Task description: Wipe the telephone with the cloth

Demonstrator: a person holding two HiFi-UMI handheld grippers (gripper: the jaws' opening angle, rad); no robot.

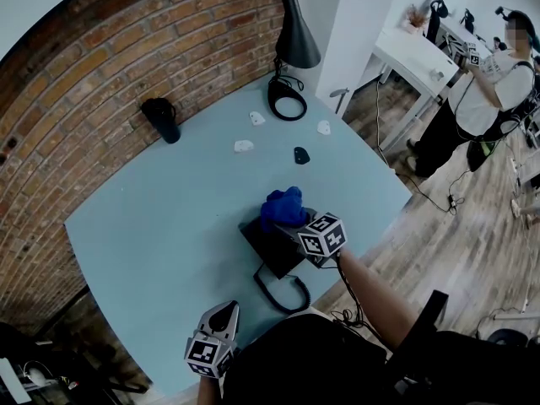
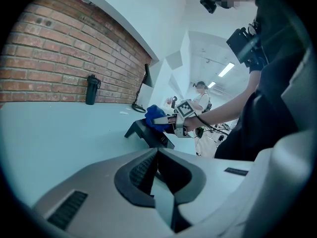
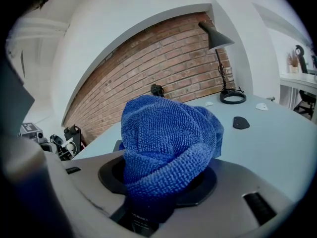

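Blue cloth (image 1: 283, 207), bunched into a ball, is clamped between the jaws of the right gripper (image 1: 297, 228), which are closed tight onto it (the right gripper view shows little beyond its folds). The bundle sits on the far end of the black telephone (image 1: 272, 245). The telephone stands toward the near right edge of the pale blue table (image 1: 143, 226), and its coiled cord (image 1: 285, 292) loops on the near side. The left gripper (image 1: 224, 315) hangs at the near edge, to the near left of the telephone and apart from it, with its jaws pressed together and nothing between them. On the far side of the table, a black bottle (image 1: 162, 118) and a black lamp (image 1: 293, 36) stand by the brick wall (image 1: 101, 66).
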